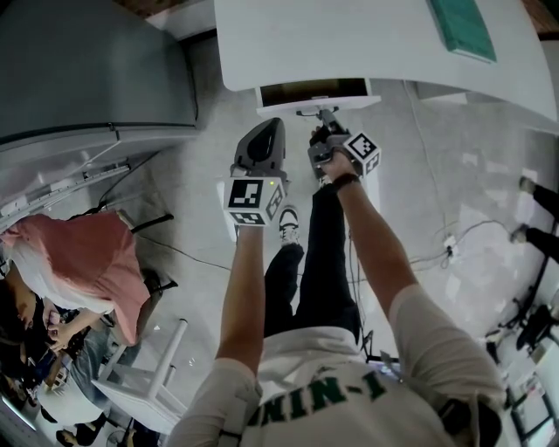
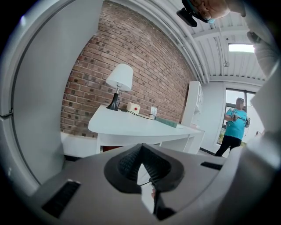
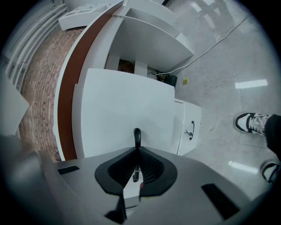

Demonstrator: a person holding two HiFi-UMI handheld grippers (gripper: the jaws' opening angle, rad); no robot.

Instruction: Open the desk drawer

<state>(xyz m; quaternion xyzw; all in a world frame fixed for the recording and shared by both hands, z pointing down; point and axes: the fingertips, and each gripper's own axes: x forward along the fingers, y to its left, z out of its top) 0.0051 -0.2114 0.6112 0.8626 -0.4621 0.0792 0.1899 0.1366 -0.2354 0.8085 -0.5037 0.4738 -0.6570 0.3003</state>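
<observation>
A white desk (image 1: 376, 44) fills the top of the head view. Its drawer (image 1: 319, 103) stands pulled out a little, with a dark inside showing. My right gripper (image 1: 324, 120) reaches to the drawer front. In the right gripper view my right gripper (image 3: 137, 163) is shut on the black drawer handle (image 3: 137, 137), which rises from the white drawer front (image 3: 127, 110). My left gripper (image 1: 265, 129) hangs beside it to the left, short of the desk. In the left gripper view my left gripper (image 2: 141, 163) has its jaws together with nothing between them, and the desk (image 2: 131, 125) lies ahead.
A grey cabinet (image 1: 87, 70) stands at the left. A green book (image 1: 463, 26) lies on the desk, with a lamp (image 2: 119, 79) at its back. A low white unit (image 3: 190, 130) has its own handle. People (image 1: 87, 262) sit at the left near a white stool (image 1: 148, 375). Cables (image 1: 454, 240) cross the floor.
</observation>
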